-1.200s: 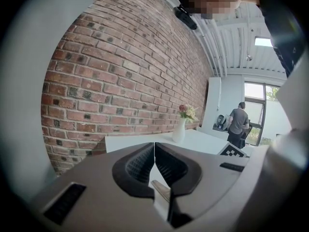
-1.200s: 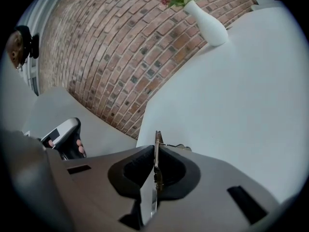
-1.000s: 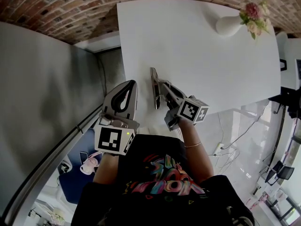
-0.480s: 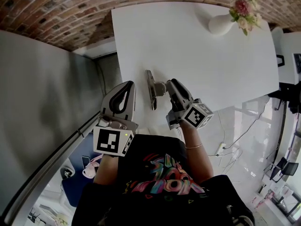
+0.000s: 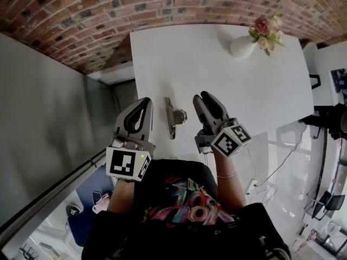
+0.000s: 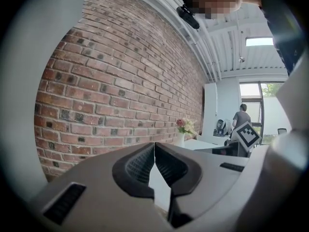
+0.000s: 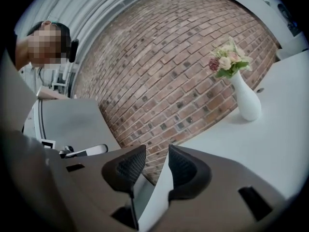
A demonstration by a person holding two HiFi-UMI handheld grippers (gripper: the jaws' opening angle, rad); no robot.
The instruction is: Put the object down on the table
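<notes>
While the right gripper (image 5: pixel 203 98) is opening its fingers with nothing between them, the metal object (image 5: pixel 171 117) lies on the white surface (image 5: pixel 244 91) just left of them, long axis running up-frame. The left gripper (image 5: pixel 143 103), fingers together, flanks its other side.

Head view: high up, looking steeply down onto table (image 5: pixel 217 75); wall (image 5: pixel 108 10) across top of frame, vase (image 5: pixel 242 46) upper right. Left gripper view: low, about level, along own jaws, wall filling left of frame, vase small at centre right. Right gripper view: low over table, tilted, facing wall, vase larger at upper right. All three share table, wall, vase.
</notes>
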